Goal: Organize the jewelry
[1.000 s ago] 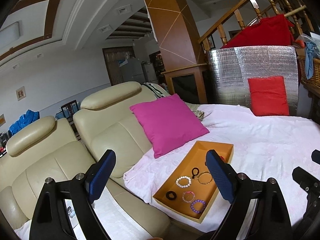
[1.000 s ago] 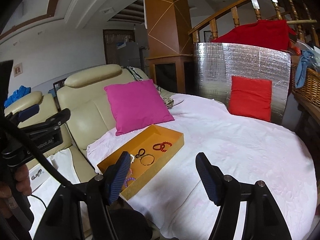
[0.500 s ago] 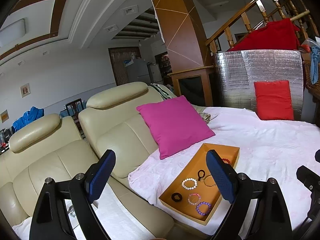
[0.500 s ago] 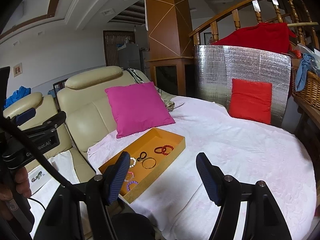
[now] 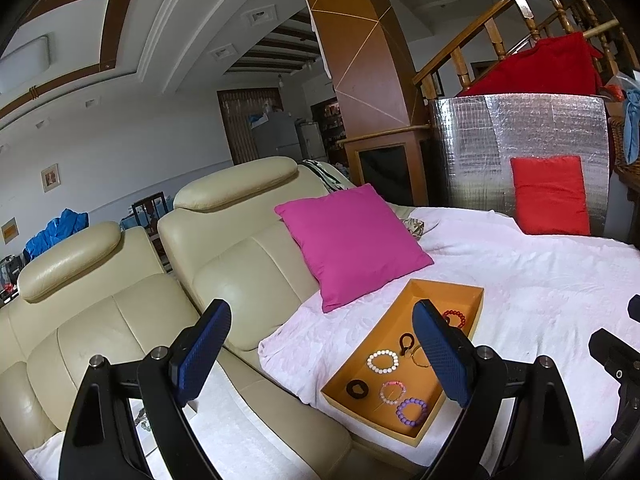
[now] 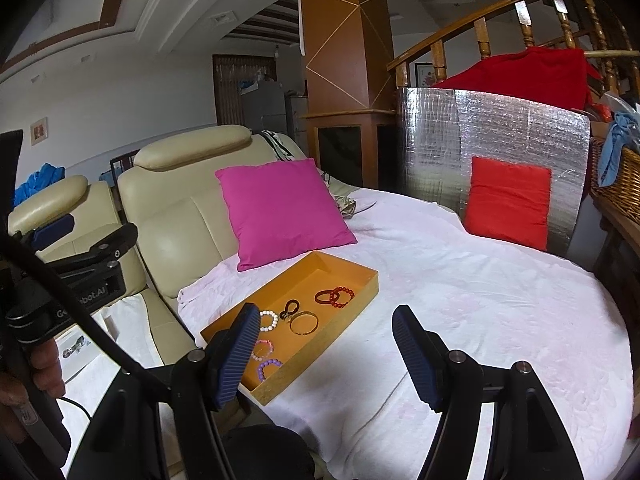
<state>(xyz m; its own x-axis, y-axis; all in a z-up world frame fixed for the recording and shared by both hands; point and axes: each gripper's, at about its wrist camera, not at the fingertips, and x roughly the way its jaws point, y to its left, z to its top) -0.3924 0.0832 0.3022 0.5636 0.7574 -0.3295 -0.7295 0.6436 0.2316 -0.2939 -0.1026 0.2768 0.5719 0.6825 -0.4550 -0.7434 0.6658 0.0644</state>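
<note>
An orange tray (image 5: 448, 287) (image 6: 362, 274) lies on a white-covered bed. It holds several bracelets: a white bead one (image 5: 383, 361) (image 6: 269, 320), a pink one (image 5: 392, 391), a purple one (image 5: 411, 412) (image 6: 269, 368), a red bead one (image 5: 456, 317) (image 6: 342, 296) and a gold bangle (image 6: 304, 323). A black hair tie (image 5: 407, 342) (image 6: 291, 309) and a black ring (image 5: 357, 388) lie among them. My left gripper (image 5: 320, 320) is open and empty, short of the tray's left side. My right gripper (image 6: 326, 320) is open and empty before the tray's near right edge.
A pink cushion (image 5: 352, 240) leans on the cream leather sofa (image 5: 224, 264) behind the tray. A red cushion (image 6: 508, 200) rests against a silver foil panel (image 6: 492, 132). A wicker basket (image 6: 616, 180) stands at the right. A hand (image 6: 36, 368) holds the left gripper's handle.
Both views have drifted only slightly. The jaws of both grippers stand as before and the jewelry has not moved.
</note>
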